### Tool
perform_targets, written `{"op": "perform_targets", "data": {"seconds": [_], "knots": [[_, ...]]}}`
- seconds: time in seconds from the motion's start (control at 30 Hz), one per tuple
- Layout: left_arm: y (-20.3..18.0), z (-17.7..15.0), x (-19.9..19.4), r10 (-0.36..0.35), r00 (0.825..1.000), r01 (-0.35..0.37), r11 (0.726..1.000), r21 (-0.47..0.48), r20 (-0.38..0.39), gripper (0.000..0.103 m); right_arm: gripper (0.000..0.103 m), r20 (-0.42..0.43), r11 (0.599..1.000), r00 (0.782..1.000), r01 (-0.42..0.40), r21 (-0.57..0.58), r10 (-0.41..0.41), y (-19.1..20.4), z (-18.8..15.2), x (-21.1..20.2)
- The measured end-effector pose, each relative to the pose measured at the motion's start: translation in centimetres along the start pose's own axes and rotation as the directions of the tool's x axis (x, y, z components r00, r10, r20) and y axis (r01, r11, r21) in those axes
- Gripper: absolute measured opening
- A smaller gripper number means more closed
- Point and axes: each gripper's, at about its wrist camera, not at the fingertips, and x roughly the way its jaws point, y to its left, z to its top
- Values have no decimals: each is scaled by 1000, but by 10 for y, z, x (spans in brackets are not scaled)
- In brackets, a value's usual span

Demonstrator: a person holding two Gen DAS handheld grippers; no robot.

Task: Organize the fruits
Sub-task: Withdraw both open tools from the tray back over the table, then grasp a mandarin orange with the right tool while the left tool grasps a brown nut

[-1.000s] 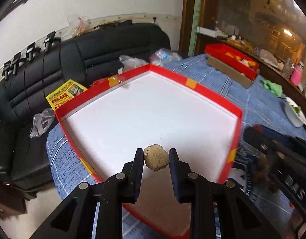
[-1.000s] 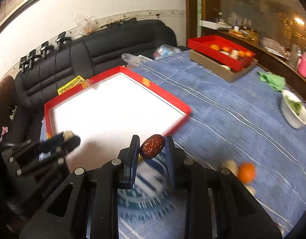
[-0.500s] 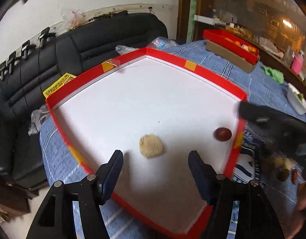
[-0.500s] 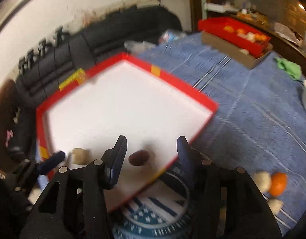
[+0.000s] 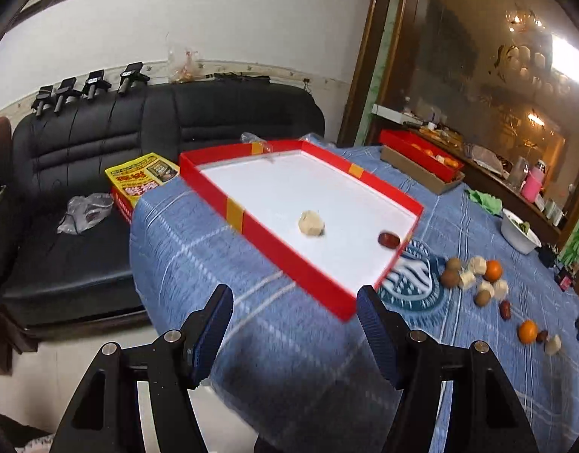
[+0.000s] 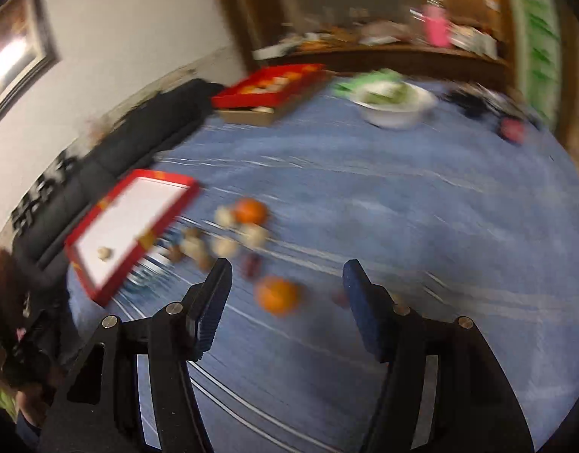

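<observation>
The left gripper stands wide open and empty, its ribbed blue pads over the woven blue tablecloth. Ahead of it lies the red-walled, white-floored tray, holding a rough pale lump and a glossy dark date. The right gripper — also spread wide, empty — hangs just short of a round orange; its blurred view alone shows the white bowl close.
</observation>
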Motion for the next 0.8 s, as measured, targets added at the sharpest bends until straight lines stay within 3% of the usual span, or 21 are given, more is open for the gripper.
{"op": "perform_targets", "data": {"seconds": [0.13, 0.2, 0.33, 0.53, 0.7, 0.8], "knots": [[-29, -9, -3, -46, 999, 47, 995, 83, -21, 66, 61, -49, 997, 998, 44, 57, -41, -36, -23, -5], [-51, -15, 5, -88, 993, 98, 984, 147, -76, 66, 61, -73, 997, 997, 39, 60, -35, -39, -33, -3], [-79, -30, 6, -126, 983, 154, 963, 222, -132, 66, 61, -104, 1000, 995, 13, -3, -13, -17, -38, 8], [-98, -37, 4, -135, 978, 174, 946, 274, -158, 66, 61, -131, 992, 991, -44, -116, 29, 25, -32, 37], [-110, -28, 9, -154, 974, 197, 940, 279, -168, 66, 51, -141, 985, 988, 32, -168, -56, 41, -10, 65], [-124, -19, 20, -174, 967, 224, 931, 289, -189, 66, 36, -197, 982, 977, 43, -183, -80, 40, -9, 89]]}}
